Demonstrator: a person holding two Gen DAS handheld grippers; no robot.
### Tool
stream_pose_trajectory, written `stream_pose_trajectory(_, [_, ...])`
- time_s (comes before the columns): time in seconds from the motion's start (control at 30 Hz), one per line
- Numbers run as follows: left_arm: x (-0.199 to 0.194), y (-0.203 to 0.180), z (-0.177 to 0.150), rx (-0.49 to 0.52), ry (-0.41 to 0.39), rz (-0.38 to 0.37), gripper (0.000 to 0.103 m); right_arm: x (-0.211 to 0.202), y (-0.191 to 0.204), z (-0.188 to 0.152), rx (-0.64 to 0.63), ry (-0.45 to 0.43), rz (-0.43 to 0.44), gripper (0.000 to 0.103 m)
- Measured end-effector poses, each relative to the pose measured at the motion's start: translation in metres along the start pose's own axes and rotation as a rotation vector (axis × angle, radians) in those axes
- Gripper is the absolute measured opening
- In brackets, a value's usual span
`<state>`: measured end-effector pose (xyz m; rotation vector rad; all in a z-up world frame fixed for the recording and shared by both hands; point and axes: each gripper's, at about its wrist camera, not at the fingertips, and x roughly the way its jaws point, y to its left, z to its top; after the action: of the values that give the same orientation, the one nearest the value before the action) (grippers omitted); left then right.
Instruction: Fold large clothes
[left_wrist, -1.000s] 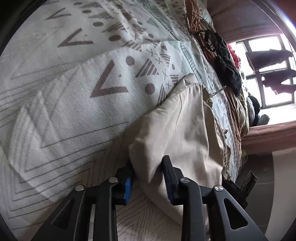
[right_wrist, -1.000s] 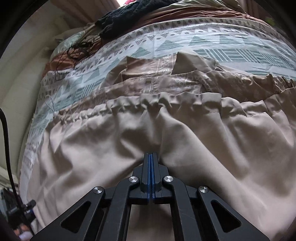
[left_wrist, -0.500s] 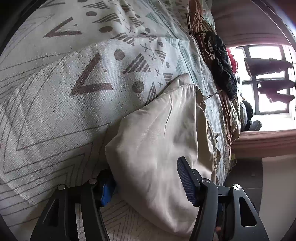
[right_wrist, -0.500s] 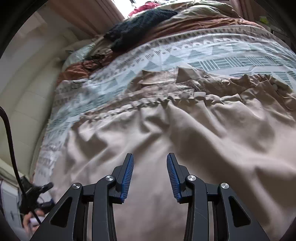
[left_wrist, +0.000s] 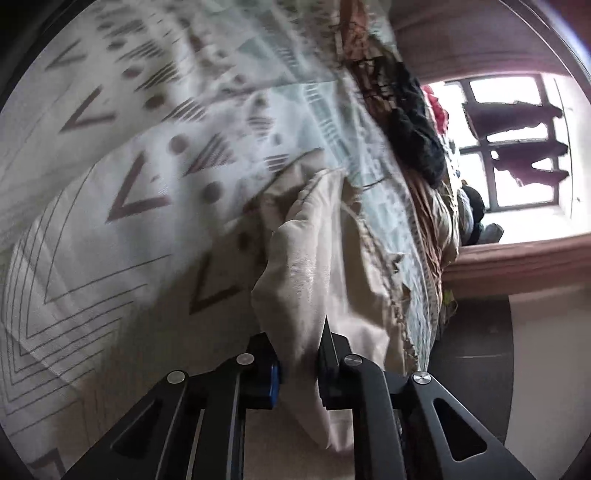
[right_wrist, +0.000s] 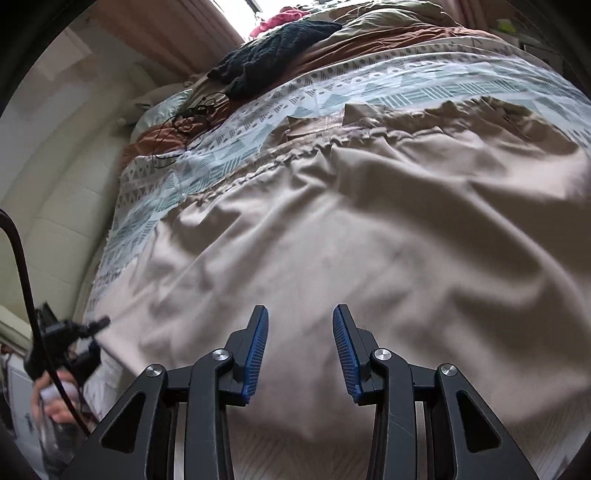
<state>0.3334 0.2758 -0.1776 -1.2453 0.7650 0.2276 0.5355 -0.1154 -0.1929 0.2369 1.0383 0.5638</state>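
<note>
my left gripper (left_wrist: 298, 360): just closed, pinching beige garment (left_wrist: 325, 258) edge for folding | my right gripper (right_wrist: 300, 350): parted, empty, above it

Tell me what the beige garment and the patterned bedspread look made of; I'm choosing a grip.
Beige garment: thin, smooth woven cloth, matte, likely cotton blend; it drapes in soft folds. Patterned bedspread: coarser printed woven cotton, it seems; the weave grain shows.

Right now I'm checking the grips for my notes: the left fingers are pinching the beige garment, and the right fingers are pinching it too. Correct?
Not quite. The left gripper is shut on the beige garment, but in the right wrist view the right gripper stands open above it, with nothing between its fingers.
</note>
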Motion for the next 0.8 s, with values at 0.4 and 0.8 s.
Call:
stream_pose_trajectory(0.4, [-0.004, -0.042, 0.008, 0.067, 0.009, -0.033, 0.012, -0.005, 0.010, -0.050, -0.047, 0.052, -0.036, 0.038])
stream_pose_trajectory(0.8, [-0.010, -0.072, 0.006, 0.135, 0.012, -0.043, 0.011, 0.032, -0.008, -0.031, 0.016, 0.069, -0.006, 0.019])
